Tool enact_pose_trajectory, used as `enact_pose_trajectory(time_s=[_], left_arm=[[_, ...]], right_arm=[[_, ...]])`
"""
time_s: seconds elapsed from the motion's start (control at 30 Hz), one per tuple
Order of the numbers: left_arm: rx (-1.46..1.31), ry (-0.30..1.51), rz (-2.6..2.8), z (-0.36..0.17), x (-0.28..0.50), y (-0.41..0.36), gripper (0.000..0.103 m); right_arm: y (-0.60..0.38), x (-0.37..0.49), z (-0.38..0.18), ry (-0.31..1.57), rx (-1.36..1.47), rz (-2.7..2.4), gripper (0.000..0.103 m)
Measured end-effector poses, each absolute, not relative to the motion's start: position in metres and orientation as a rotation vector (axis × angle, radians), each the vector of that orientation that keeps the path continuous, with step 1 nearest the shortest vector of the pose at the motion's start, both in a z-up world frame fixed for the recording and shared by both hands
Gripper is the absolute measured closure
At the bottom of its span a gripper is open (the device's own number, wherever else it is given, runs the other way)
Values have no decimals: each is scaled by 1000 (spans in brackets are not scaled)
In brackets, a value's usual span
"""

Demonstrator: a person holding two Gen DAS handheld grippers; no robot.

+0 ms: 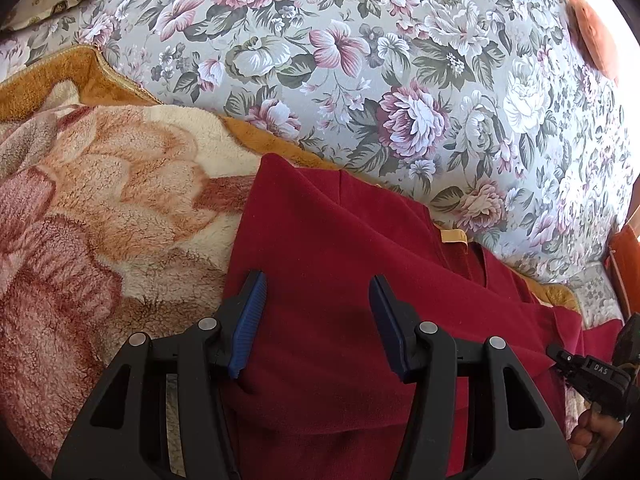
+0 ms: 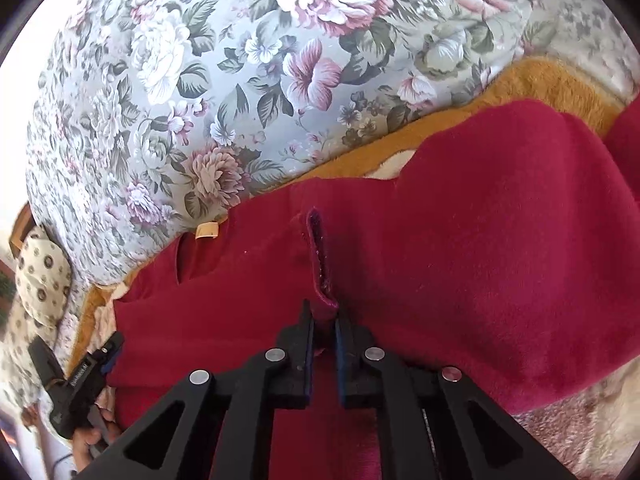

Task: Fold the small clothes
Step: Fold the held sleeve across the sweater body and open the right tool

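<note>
Your left gripper (image 1: pixel 318 322) points down at a slant with its blue pads (image 1: pixel 248 320) standing well apart, pressing on nothing. Your right gripper (image 2: pixel 323 330) also tilts downward, its jaws pinched almost together on a raised fold of red cloth (image 2: pixel 320 256). A hand (image 2: pixel 90 438) shows under the left tool.

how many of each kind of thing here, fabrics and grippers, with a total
red garment: 1
plush blanket: 1
floral sheet: 1
patterned pillow: 1
orange cushion: 1
hand-held gripper: 2, left and right
total: 7
</note>
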State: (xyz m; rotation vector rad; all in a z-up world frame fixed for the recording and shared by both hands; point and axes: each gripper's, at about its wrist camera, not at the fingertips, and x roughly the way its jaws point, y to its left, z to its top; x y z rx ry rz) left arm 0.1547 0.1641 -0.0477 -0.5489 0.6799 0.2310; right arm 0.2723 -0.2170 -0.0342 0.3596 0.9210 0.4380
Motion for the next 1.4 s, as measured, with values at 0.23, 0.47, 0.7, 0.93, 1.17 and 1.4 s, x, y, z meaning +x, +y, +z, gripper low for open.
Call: enact_pose_trajectory(time_s=[0.23,0.47,0.7,0.93,1.17,1.4], left_arm=[[-547,681,232,-48,155,164,50],[-557,676,228,-49,154,165,50],[-609,649,200,-50,149,172,50],[-619,642,197,-51,149,173,50],[-615,644,203,-53,149,173,50],[-610,646,206,-53,150,172,50]], right_arm=[[-215,265,-27,880,230,387,93],[-234,260,-24,861,113,225,90],[-167,223,31,648,-68,377,85],[-11,220,-5,755,-223,673,84],[37,226,-36,852,-214,710,83],[-60,240,-30,843,-241,586,82]])
